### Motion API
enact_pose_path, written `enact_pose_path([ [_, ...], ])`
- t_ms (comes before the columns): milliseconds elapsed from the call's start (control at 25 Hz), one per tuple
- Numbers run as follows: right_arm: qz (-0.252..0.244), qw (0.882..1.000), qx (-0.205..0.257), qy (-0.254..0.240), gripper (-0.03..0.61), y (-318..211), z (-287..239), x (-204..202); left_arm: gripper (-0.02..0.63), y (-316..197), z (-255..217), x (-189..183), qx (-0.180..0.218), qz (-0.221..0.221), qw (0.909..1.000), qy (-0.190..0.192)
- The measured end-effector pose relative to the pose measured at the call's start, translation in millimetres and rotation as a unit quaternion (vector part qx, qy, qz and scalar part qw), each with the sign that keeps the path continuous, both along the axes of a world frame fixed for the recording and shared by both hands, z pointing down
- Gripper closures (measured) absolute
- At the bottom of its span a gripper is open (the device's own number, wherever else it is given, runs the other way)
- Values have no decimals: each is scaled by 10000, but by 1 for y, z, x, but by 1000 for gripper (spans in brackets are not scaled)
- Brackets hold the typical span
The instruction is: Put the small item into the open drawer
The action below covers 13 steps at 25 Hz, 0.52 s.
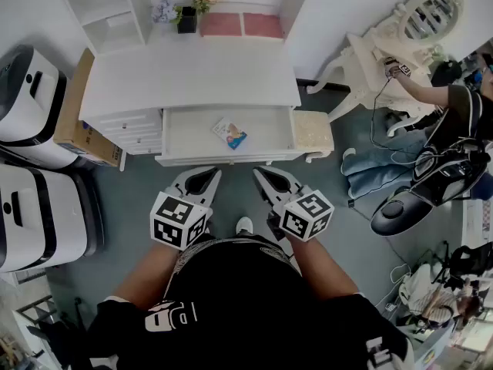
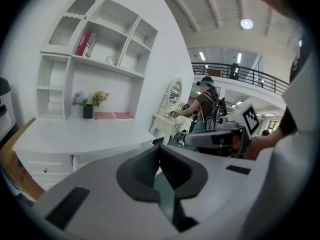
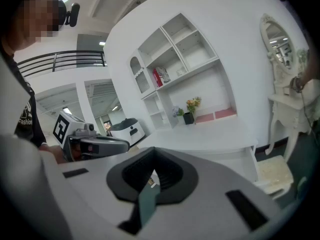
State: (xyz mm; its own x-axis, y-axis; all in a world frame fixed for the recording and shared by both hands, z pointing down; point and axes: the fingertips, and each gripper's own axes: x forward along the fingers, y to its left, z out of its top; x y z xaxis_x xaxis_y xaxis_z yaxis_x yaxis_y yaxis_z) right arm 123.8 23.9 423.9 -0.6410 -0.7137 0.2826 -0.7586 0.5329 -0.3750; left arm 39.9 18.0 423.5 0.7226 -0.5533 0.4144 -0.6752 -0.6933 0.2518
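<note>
In the head view the white desk (image 1: 192,75) has its wide drawer (image 1: 181,133) pulled open. A small blue and orange packet (image 1: 229,133) lies flat inside it, right of the middle. Both grippers hang side by side in front of the drawer, close to my body. The left gripper (image 1: 202,177) (image 2: 161,149) is shut and holds nothing. The right gripper (image 1: 269,177) (image 3: 151,159) is also shut and holds nothing. Neither touches the drawer or the packet. Each gripper view shows the desk top and the other gripper beside it.
Two white machines (image 1: 31,99) and a cardboard box (image 1: 77,122) stand left of the desk. A cushioned stool (image 1: 312,129) sits at the drawer's right end. A white vanity table (image 1: 385,45) with a person (image 1: 454,106) is at the far right. Shelves (image 2: 100,44) and a flower pot (image 1: 187,18) are at the desk's back.
</note>
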Motion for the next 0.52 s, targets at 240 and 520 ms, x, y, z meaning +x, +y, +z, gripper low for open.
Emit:
enact_pose_path([
  [240,-13,10000,-11,2,572,2,0,-1,600,1,-2,2,20,24,10000,1],
  [520,-23,10000,-15,35,572,1,0,-1,600,0,-3,0,25,-2,10000,0],
])
